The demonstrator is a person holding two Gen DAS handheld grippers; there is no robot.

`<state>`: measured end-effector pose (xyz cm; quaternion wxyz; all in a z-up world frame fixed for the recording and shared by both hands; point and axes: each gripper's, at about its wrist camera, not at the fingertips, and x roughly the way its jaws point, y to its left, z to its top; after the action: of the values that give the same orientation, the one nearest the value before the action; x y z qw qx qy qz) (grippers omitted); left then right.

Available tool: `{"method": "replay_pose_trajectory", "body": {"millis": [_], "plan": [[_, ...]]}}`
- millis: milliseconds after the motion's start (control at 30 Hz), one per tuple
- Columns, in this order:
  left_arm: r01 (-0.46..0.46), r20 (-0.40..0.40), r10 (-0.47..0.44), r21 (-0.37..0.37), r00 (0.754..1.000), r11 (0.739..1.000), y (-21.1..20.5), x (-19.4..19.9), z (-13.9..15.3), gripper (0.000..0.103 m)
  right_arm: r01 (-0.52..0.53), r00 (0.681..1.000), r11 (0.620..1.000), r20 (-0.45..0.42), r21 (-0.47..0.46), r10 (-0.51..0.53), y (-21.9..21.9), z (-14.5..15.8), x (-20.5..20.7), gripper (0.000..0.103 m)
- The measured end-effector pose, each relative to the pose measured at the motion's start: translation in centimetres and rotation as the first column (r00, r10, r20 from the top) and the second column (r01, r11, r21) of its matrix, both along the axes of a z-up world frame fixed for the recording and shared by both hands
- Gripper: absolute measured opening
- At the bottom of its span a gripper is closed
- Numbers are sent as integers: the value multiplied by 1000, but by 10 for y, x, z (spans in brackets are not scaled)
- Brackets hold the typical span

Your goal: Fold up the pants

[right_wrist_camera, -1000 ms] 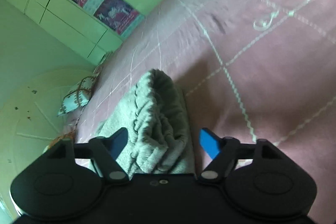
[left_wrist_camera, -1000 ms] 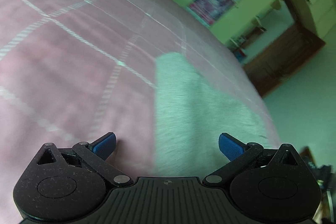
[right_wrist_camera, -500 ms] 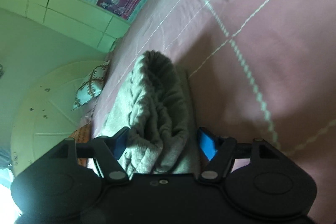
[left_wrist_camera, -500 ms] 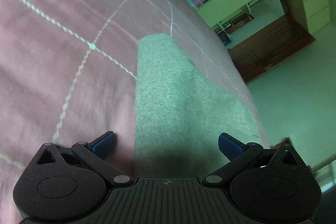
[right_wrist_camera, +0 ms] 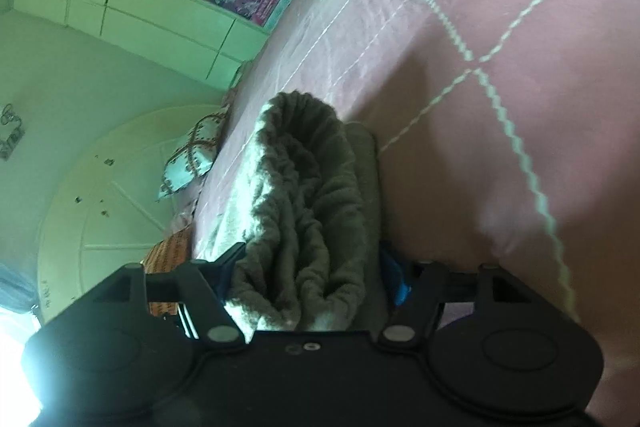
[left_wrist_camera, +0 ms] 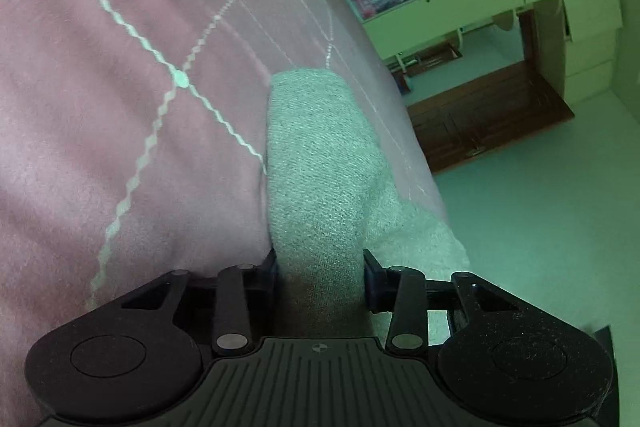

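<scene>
Pink bedding with a pale zigzag-stitched grid fills both views, with green cupboards and posters on the wall behind.

The left gripper has its fingers drawn in against a ridge of the pants, pinching the cloth between them. The right gripper is likewise closed on a thick bunch of the same garment; its blue pad presses the outer layer, while the other finger is largely hidden by fabric, so how deep that hold reaches is hard to judge.

The pants lie on the bed near its edge, running forward from each grip. They are grey-green, a soft fleecy knit with a fine nap. In the right view the cloth is gathered into puckered ridges that look like an elastic waistband, rolled into an open pouch. In the left view it is a smoother, flatter length ending in a rounded fold, with a paler layer spreading towards the bed edge.

The main risks, as I judge them: the bulky right-hand bunch could slip out layer by layer if lifted, leaving only the outer layer held. Uneven pulling between the two hands would likely skew the fold. The loose paler layer could slide off the bed edge and drag the rest with it.
</scene>
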<state>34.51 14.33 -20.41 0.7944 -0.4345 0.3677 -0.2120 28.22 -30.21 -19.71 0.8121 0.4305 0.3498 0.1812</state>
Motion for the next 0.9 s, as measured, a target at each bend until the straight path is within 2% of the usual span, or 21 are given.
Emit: {"method": "replay_pose_trajectory", "body": {"millis": [100, 167, 300, 333, 367, 433, 533, 600, 733, 900], "plan": [[17, -10, -17, -14, 1000, 1000, -1, 4, 0, 43, -30, 999, 999, -28, 29, 31, -1, 0, 9, 62], [23, 0, -23, 18, 1000, 1000, -7, 4, 3, 44, -41, 998, 998, -35, 51, 43, -2, 1, 10, 62], [16, 5, -16, 36, 1000, 999, -17, 9, 8, 49, -38, 998, 998, -46, 49, 40, -1, 0, 8, 62], [10, 9, -11, 57, 1000, 998, -19, 8, 11, 47, -40, 998, 999, -49, 35, 41, 1, 1, 9, 59], [3, 17, -4, 75, 1000, 997, -22, 7, 14, 36, -41, 998, 999, -53, 13, 42, 3, 2, 10, 48], [-24, 17, 24, 38, 1000, 999, -18, 5, 16, 26, -40, 999, 998, -30, -44, 38, 9, 10, 9, 32], [-36, 96, 37, -8, 995, 999, -6, -1, 32, 25, -42, 998, 998, 46, -35, 44, 11, 30, 0, 31], [-51, 136, 50, 0, 989, 999, -1, 8, 50, 25, -71, 993, 996, 90, -47, 75, 18, 49, 3, 31], [-90, 196, 90, -11, 976, 996, 26, 41, 80, 25, -122, 981, 991, 145, -62, 130, 30, 79, 37, 31], [-101, 232, 94, 19, 968, 995, 52, 114, 99, 25, -144, 970, 989, 194, -29, 147, 41, 96, 117, 31]]}}
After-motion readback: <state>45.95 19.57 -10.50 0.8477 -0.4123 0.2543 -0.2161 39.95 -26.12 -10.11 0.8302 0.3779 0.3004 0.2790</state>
